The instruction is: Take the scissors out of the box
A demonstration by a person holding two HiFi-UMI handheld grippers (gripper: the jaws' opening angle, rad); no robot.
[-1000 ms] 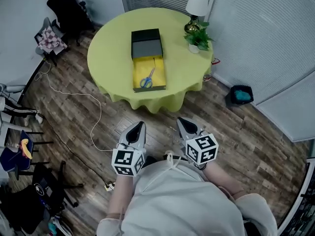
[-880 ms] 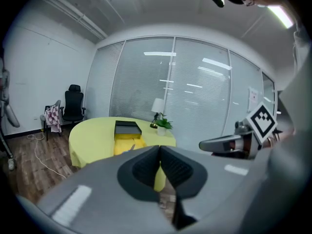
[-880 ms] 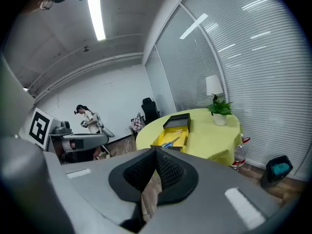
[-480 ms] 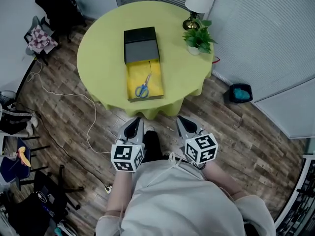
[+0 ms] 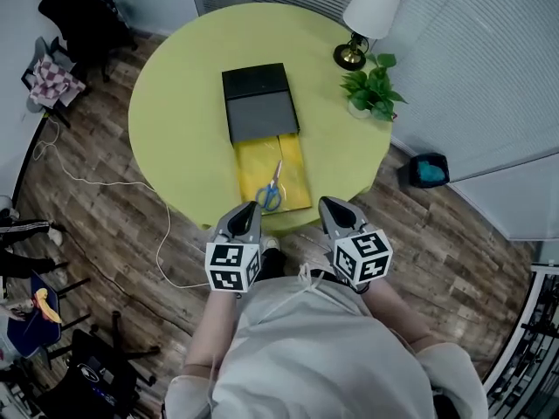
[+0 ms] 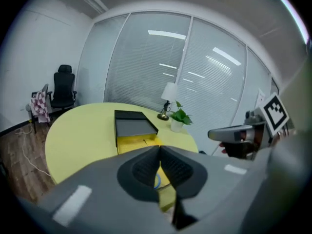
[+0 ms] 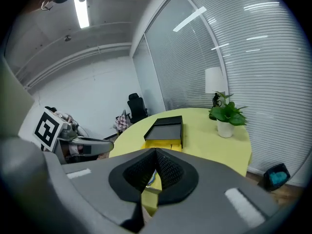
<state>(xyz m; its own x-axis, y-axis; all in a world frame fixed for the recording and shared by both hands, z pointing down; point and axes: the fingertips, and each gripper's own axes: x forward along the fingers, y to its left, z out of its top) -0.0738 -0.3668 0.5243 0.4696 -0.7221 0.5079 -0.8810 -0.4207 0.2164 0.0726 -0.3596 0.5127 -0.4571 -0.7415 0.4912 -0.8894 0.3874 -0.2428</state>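
Hovering at the 6 o'clock edge of the surface (image 5: 175,103), I have the left gripper (image 5: 247,209) and right gripper (image 5: 330,204) both empty, jaws pressed together. The scissors (image 5: 271,190) lie in the box (image 5: 301,171), at 1 o'clock from the left gripper, blue handles toward me.

A round, yellow-green surface (image 5: 175,103) carries three things. A long box (image 5: 297,168) lies from the middle to the near edge, with its black lid (image 5: 259,103) slid toward the far side and its yellow inside open at the near edge. At the right edge stands a lamp (image 5: 365,24) with a white shade, and just beside it a potted plant (image 5: 374,90).
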